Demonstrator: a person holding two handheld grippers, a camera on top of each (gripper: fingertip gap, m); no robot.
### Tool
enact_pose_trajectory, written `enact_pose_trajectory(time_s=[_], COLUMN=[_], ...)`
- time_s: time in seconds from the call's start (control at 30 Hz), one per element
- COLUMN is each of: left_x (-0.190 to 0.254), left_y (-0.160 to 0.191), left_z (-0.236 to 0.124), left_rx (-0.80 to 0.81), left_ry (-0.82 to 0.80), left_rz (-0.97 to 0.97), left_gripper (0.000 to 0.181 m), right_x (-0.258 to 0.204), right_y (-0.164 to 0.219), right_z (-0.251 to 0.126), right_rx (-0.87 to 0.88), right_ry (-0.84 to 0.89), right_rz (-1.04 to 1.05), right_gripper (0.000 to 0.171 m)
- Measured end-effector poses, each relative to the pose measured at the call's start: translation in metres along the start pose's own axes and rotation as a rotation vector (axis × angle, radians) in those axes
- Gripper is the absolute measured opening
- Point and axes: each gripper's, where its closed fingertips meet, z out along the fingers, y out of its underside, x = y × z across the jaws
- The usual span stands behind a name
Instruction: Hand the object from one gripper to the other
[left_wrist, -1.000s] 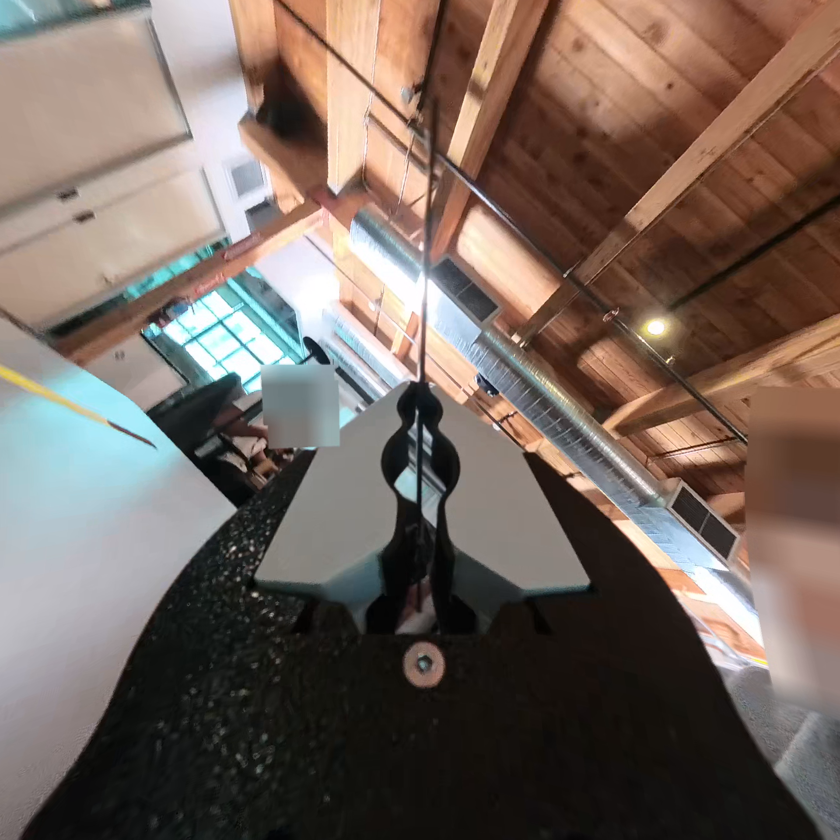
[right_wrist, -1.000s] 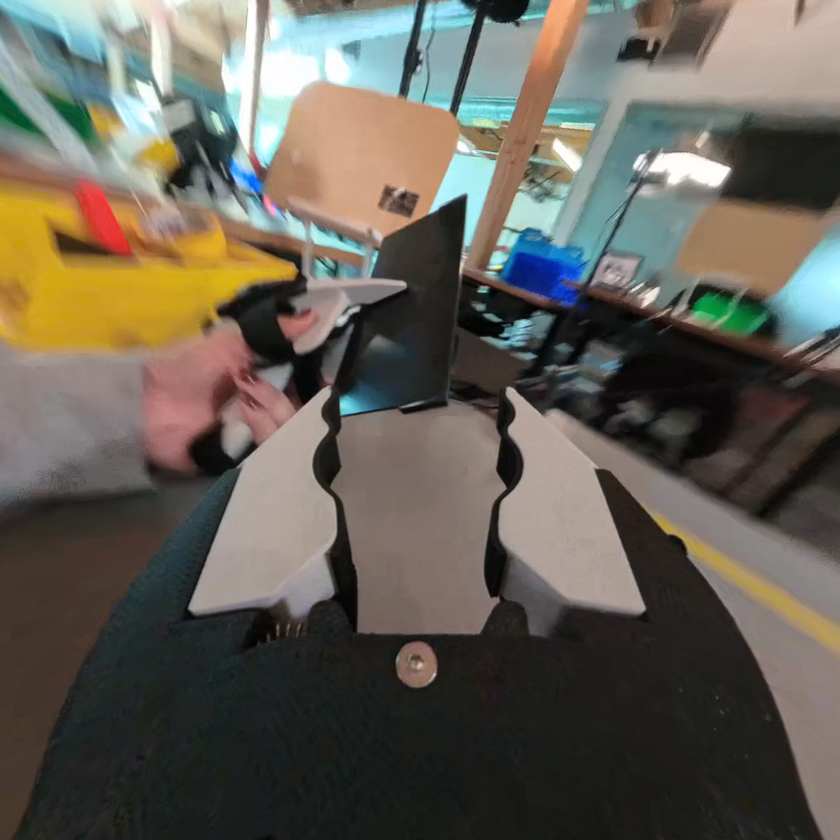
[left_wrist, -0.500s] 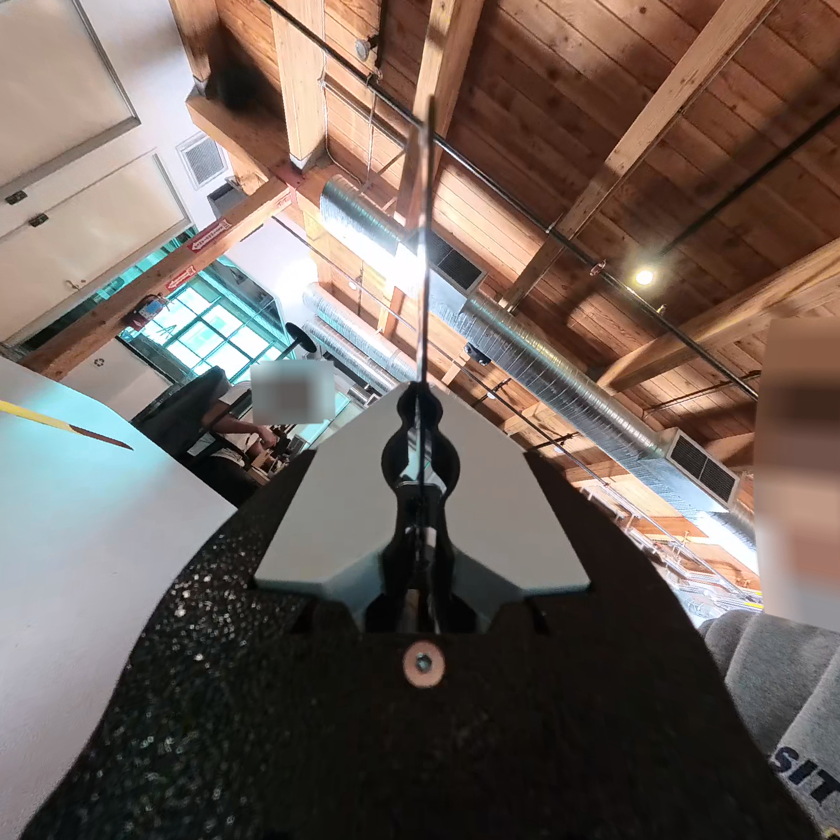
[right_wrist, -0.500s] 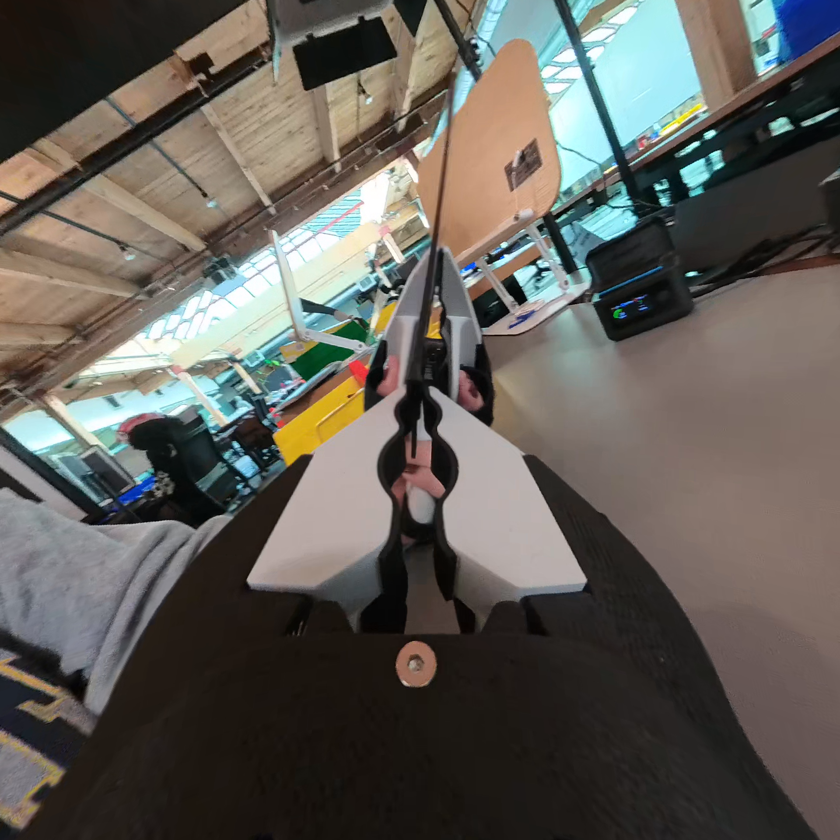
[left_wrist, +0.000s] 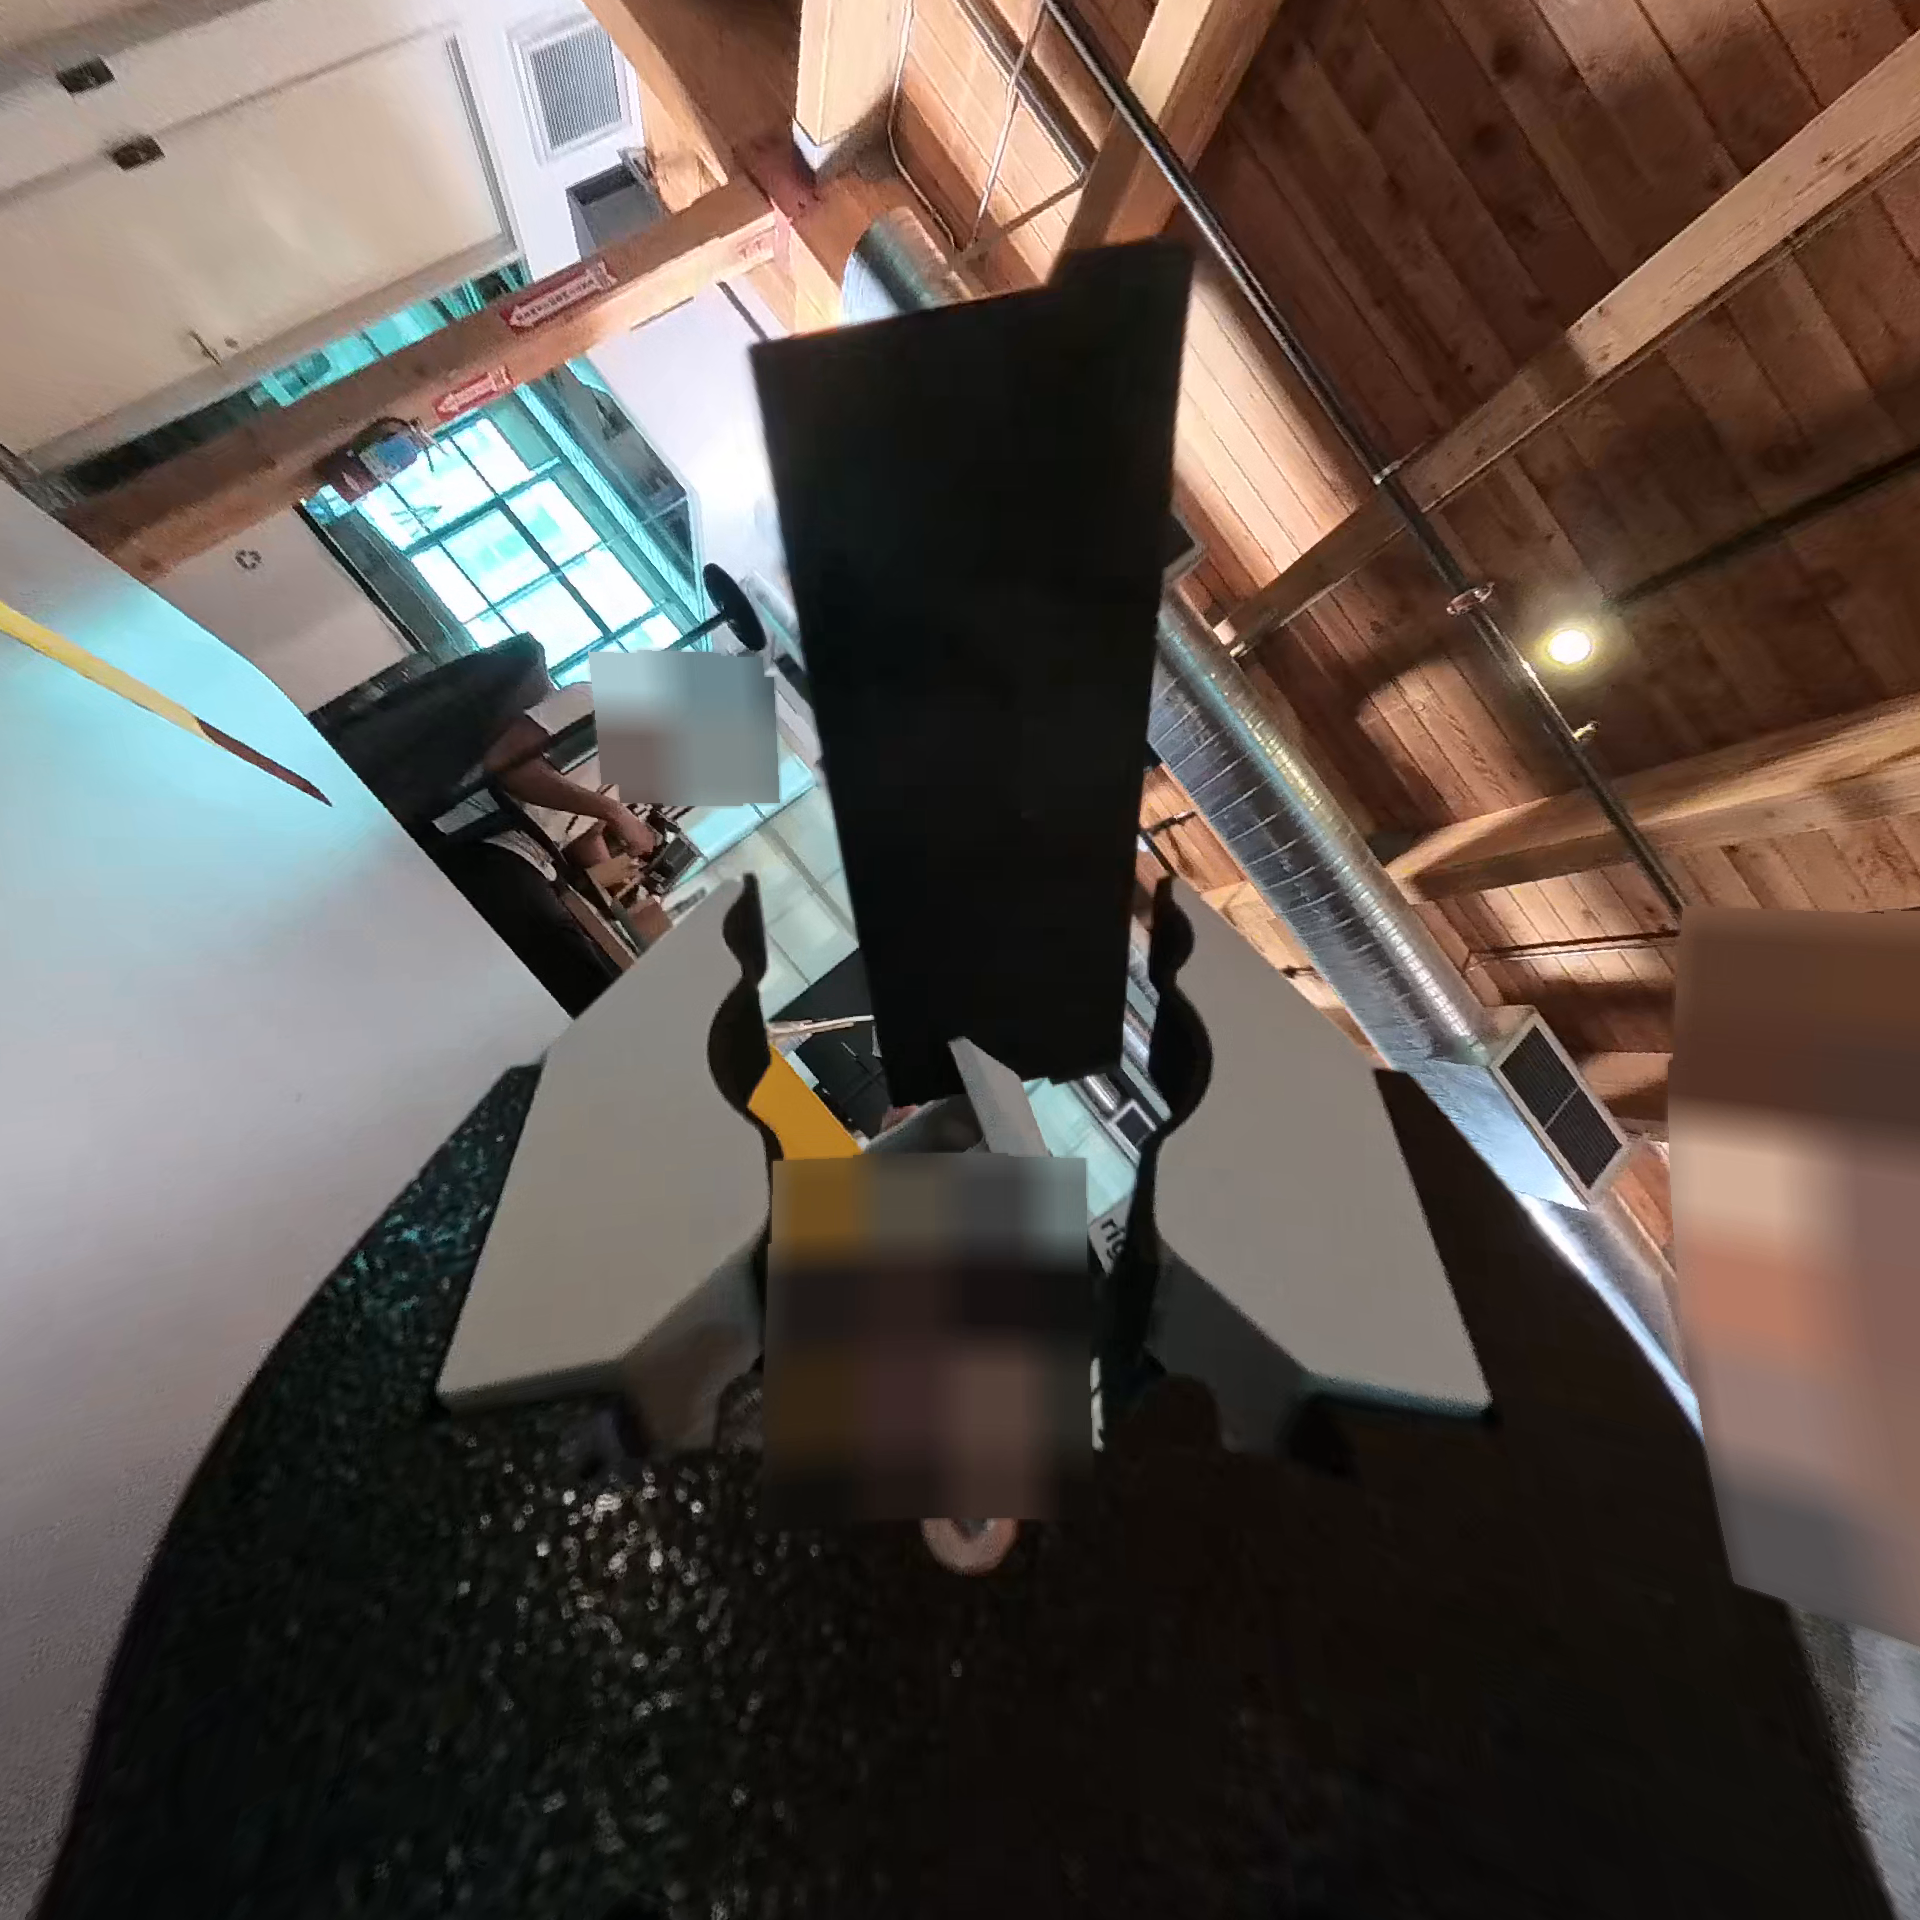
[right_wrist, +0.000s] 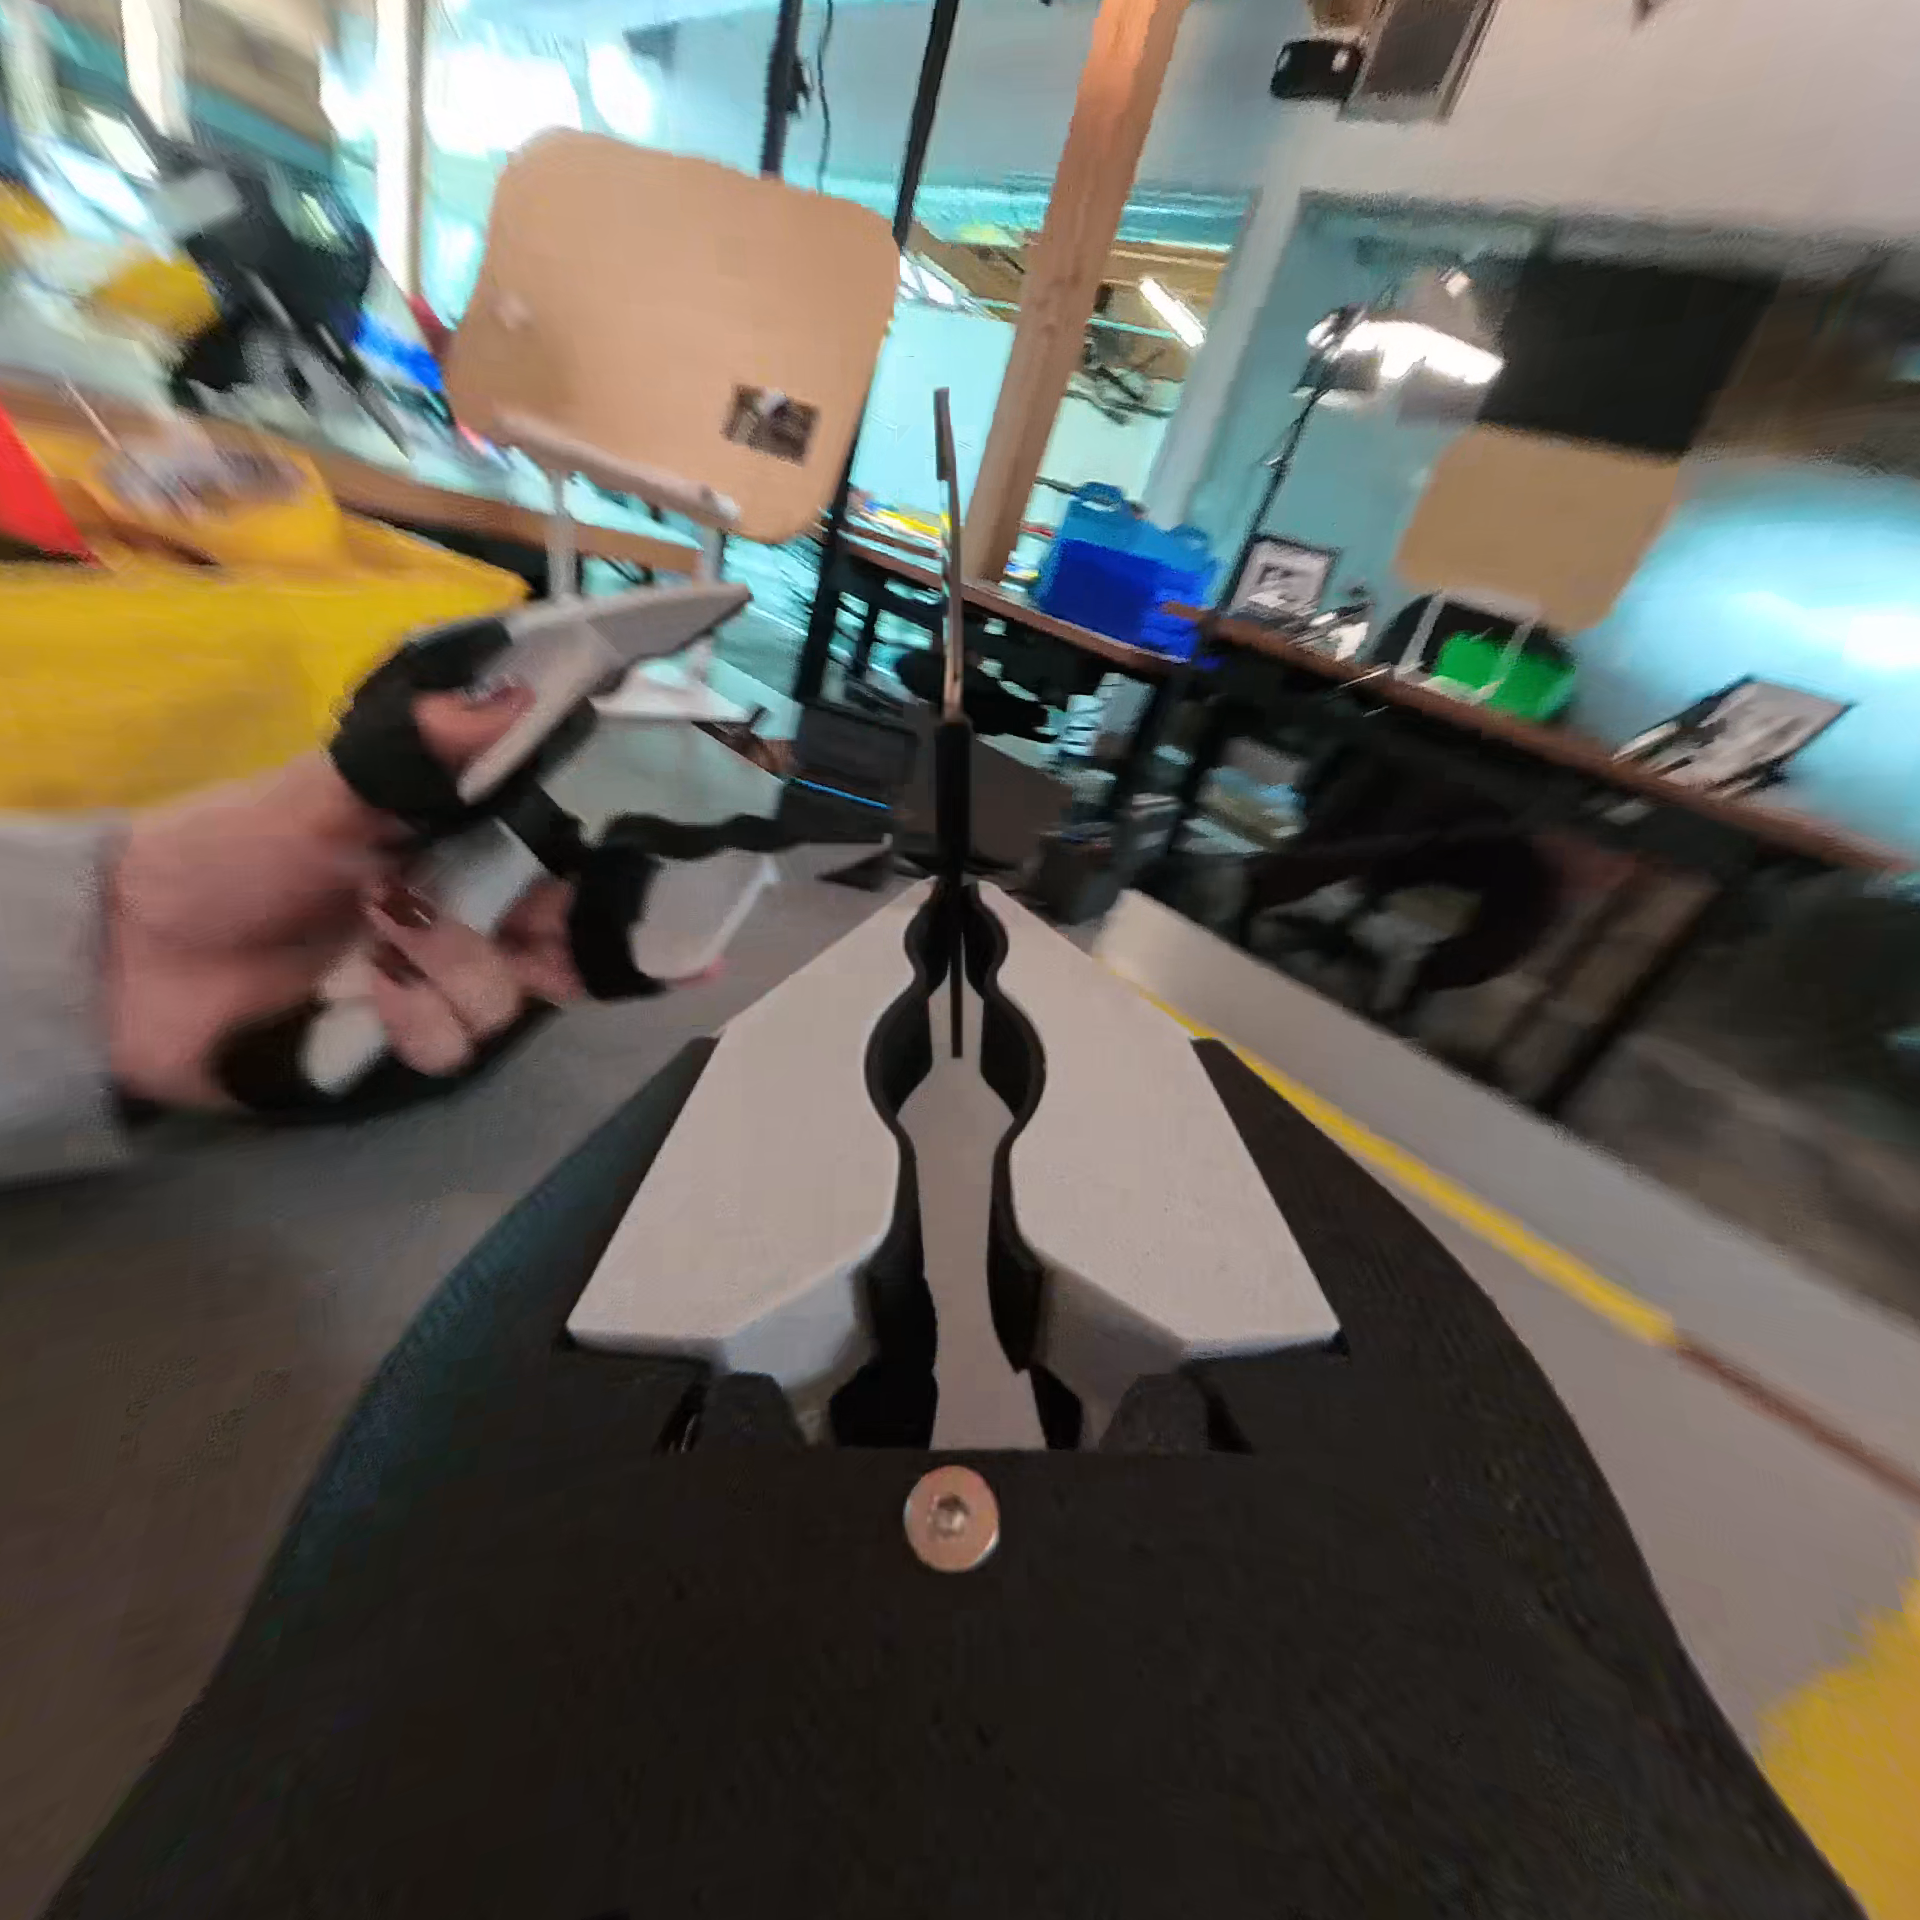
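Observation:
The object is a thin flat black plate. In the left wrist view the plate (left_wrist: 977, 675) shows its broad face, standing just beyond my left gripper (left_wrist: 954, 904). That gripper is open, its grey fingers apart on either side and not touching the plate. A grey fingertip (left_wrist: 997, 1091) of the right gripper shows at the plate's lower end. In the right wrist view my right gripper (right_wrist: 951, 894) is shut on the plate (right_wrist: 951, 769), seen edge-on and pointing up. The left gripper (right_wrist: 790, 717), held by a hand (right_wrist: 260, 935), is open to the left, apart from the plate.
The left wrist view looks up at wooden ceiling beams and a metal duct (left_wrist: 1299, 831), with a person at a desk (left_wrist: 520, 790) far off. The right wrist view shows a wooden chair back (right_wrist: 675, 322), a yellow bin (right_wrist: 208, 644), work tables with a blue box (right_wrist: 1122, 582) and a yellow floor line (right_wrist: 1455, 1174). Across from one pair of fingers to the other is roughly 8 cm.
One second ago only the left gripper held the plate. Half a second ago both were shut on it. Now the left has opened and drawn away; the right keeps the plate.

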Motion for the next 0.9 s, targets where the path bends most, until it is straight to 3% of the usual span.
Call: enact_pose_trajectory(time_s=[0.03,0.23,0.37,0.43,0.53,0.57,0.7,0.9], left_x=[0.001,0.002,-0.007,-0.006,-0.01,-0.011,0.003,0.022], left_y=[0.001,0.004,0.003,0.0,0.0,0.001,-0.004,-0.026], left_z=[0.001,0.003,-0.002,-0.005,-0.008,-0.009,-0.008,-0.017], left_rx=[-0.007,-0.03,-0.04,-0.028,-0.032,-0.031,0.019,0.142], left_ry=[0.006,0.006,-0.068,-0.062,-0.075,-0.073,0.032,0.12], left_rz=[-0.008,-0.04,-0.05,-0.052,-0.057,-0.052,-0.044,0.053], left_gripper=[0.074,0.074,0.047,0.022,0.012,0.003,0.0,0.0], right_x=[0.001,-0.013,-0.024,-0.027,-0.032,-0.034,-0.037,-0.041], right_y=[0.001,0.014,0.011,0.012,0.011,0.009,0.005,-0.006], right_z=[-0.001,0.004,0.007,0.008,0.008,0.007,0.004,-0.003], right_rx=[-0.02,-0.137,-0.124,-0.128,-0.101,-0.08,-0.035,0.056], right_ry=[0.035,0.122,0.157,0.164,0.157,0.143,0.108,-0.036], right_rz=[-0.106,-0.699,-0.983,-1.069,-1.091,-1.076,-0.988,-0.569], right_gripper=[0.0,0.0,0.0,0.0,0.001,0.005,0.024,0.052])
